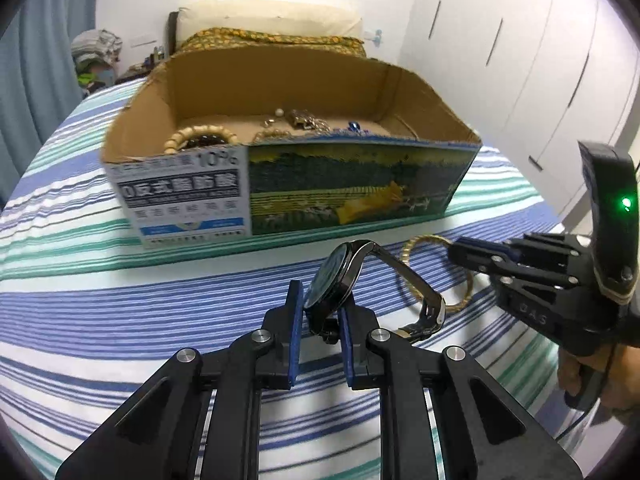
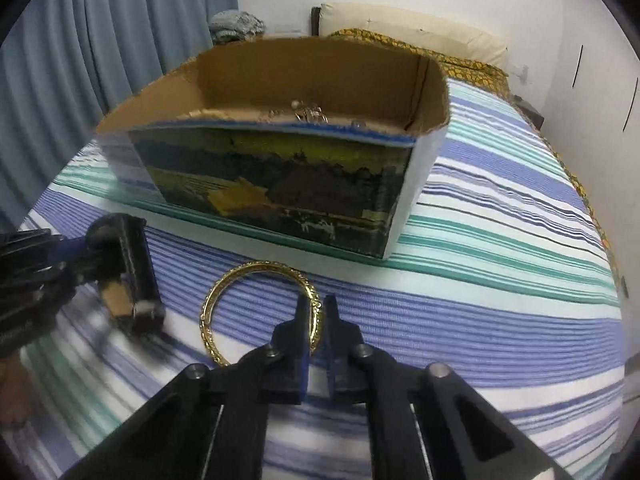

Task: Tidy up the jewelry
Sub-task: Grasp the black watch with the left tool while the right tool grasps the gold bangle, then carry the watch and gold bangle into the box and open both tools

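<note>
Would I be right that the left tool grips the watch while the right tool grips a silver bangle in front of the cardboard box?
Not quite: the bangle is gold, as the right wrist view shows. The left tool does grip the watch, and the right tool the bangle, before the cardboard box.

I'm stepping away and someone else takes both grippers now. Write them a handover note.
Left gripper: shut on the black watch, held on edge above the striped bedspread, strap hanging behind.
Right gripper: fingers either side of the gold bangle, whose far side seems to rest on the bedspread; a firm grip cannot be told.
Cardboard box: open, just beyond both grippers.
Done: a bead bracelet and several small pieces already lie in the box.
Left: put the watch and the bangle into the box.
</note>
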`<state>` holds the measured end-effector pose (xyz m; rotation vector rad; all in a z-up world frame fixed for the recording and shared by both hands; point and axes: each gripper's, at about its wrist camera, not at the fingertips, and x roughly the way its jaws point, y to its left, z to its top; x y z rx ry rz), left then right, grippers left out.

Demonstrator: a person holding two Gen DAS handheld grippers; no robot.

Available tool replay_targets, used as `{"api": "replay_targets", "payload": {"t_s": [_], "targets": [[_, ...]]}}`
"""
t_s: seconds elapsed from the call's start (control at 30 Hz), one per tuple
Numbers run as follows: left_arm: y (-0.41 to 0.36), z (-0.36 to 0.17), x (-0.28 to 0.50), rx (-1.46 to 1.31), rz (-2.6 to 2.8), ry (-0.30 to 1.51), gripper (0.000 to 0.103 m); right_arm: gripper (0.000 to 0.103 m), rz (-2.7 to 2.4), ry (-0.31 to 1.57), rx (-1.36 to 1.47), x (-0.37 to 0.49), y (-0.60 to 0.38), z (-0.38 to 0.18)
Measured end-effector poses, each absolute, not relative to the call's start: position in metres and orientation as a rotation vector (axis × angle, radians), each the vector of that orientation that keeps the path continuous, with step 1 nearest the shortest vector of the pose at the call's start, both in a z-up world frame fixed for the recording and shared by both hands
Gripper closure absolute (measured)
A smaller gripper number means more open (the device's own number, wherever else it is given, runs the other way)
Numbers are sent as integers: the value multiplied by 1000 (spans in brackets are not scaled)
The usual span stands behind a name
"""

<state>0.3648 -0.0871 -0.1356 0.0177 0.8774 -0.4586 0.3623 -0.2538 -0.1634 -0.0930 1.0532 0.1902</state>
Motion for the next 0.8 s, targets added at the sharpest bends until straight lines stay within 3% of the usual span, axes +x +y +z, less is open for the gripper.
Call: {"api": "replay_targets", "payload": {"t_s": [0.43,0.8], "targets": [[-37,-74,342,-43,-482,824,88,97,282,972,-24,319,-262,-87],[-28,-11,414,-69,-445,772,88,97,292,891,62,389,-258,-34]]}}
